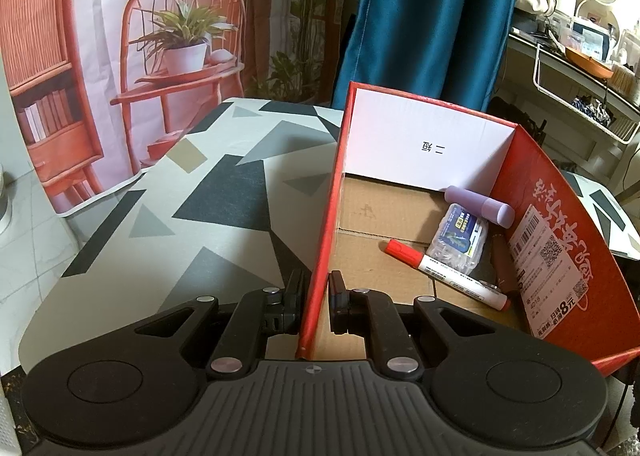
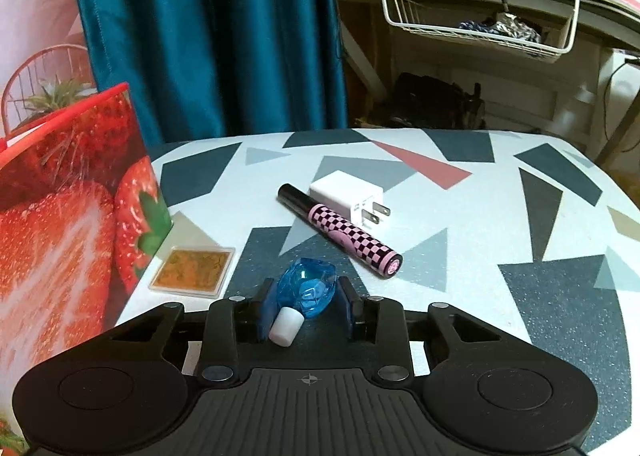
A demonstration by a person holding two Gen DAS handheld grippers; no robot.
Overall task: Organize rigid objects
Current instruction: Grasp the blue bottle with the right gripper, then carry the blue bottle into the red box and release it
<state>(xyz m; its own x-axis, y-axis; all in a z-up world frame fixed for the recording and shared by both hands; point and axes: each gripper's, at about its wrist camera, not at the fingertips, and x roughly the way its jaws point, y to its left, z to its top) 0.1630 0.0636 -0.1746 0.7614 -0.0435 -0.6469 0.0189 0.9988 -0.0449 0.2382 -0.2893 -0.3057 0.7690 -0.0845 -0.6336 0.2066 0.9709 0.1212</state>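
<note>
From the left wrist, the left gripper (image 1: 316, 306) has its jaws closed on the near wall of the red box (image 1: 560, 256), one pad outside and one inside, steadying it on the bench (image 1: 180, 195). Inside the box lie a red marker (image 1: 444, 274), a clear packet (image 1: 458, 240) and a purple tube (image 1: 478, 204), bunched toward the right wall. If this grip slackens or tugs, the thin wall could bend or the box could skid.

From the right wrist, the right gripper (image 2: 307, 306) straddles a small blue bottle (image 2: 306, 294) with a white cap (image 2: 285, 326), lying on the bench just right of the box. Its jaws sit close against the faceted sides; whether both pads press firmly I cannot tell. The bottle's angled, glossy faces could make it squirt forward or twist out as it is lifted. A checkered tube (image 2: 340, 230), a white charger (image 2: 348, 195) and a flat square case (image 2: 192, 267) wait nearby, still outside the box.
</note>
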